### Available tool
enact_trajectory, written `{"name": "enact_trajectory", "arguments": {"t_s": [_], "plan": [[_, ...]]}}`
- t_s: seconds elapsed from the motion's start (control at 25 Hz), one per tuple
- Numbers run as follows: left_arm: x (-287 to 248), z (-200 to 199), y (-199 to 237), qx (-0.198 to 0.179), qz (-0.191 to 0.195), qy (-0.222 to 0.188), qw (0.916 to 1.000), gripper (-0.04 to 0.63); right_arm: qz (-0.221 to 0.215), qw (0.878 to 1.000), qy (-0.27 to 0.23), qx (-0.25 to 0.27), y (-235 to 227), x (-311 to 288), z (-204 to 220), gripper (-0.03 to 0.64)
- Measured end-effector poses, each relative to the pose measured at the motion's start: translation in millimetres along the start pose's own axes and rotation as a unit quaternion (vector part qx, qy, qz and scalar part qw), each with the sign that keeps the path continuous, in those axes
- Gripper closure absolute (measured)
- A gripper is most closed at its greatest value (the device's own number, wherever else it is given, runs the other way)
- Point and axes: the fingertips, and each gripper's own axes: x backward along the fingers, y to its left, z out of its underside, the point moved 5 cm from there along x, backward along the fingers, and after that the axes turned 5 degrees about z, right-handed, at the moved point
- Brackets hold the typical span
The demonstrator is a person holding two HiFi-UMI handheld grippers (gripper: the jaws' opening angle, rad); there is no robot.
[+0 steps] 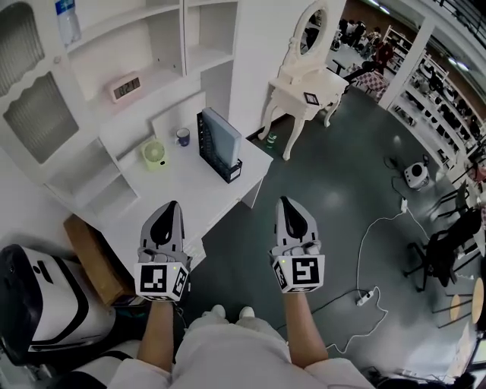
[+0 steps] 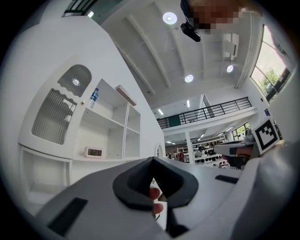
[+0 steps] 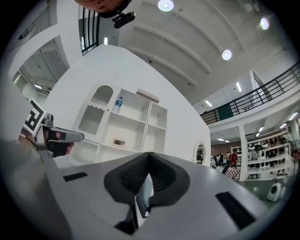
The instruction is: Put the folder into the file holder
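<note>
A pale blue-grey folder (image 1: 225, 134) stands upright inside the black file holder (image 1: 226, 167) at the far right part of the white desk (image 1: 182, 194). Both grippers hang nearer to me, well short of the holder. My left gripper (image 1: 170, 207) is over the desk's front edge, jaws meeting at the tip, nothing held. My right gripper (image 1: 287, 201) hovers over the dark floor to the right of the desk, shut and empty. In the right gripper view the holder with the folder (image 3: 143, 199) shows through the slit under the shut jaw tips (image 3: 149, 155). The left gripper view has its tips (image 2: 152, 161) together.
On the desk stand a small green fan (image 1: 154, 154) and a mug (image 1: 183, 137). White shelves behind carry a clock (image 1: 126, 86) and a bottle (image 1: 67, 19). A white dressing table (image 1: 307, 87) stands to the right. A cardboard box (image 1: 95, 258) and a cable with power strip (image 1: 364, 296) lie on the floor.
</note>
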Motion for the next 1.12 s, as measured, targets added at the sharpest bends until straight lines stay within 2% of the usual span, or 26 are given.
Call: {"name": "enact_trajectory", "arguments": {"t_s": [0.16,0.44,1.12], "plan": [[-4,-7,-18,-0.011,0.002,-0.005,0.9999,0.598,-0.002,1.000,-0.006,0.007,-11,7,-5,0.620],[-14,-6,-46,-0.017,0.010,0.006,0.9998,0.598,-0.005,1.000,-0.006,-0.011,-33,16,-6,0.620],[-13,-5,-71,-0.023,0.018,0.010,0.9995,0.597,-0.011,1.000,-0.011,-0.025,-47,36,-3,0.620]]}}
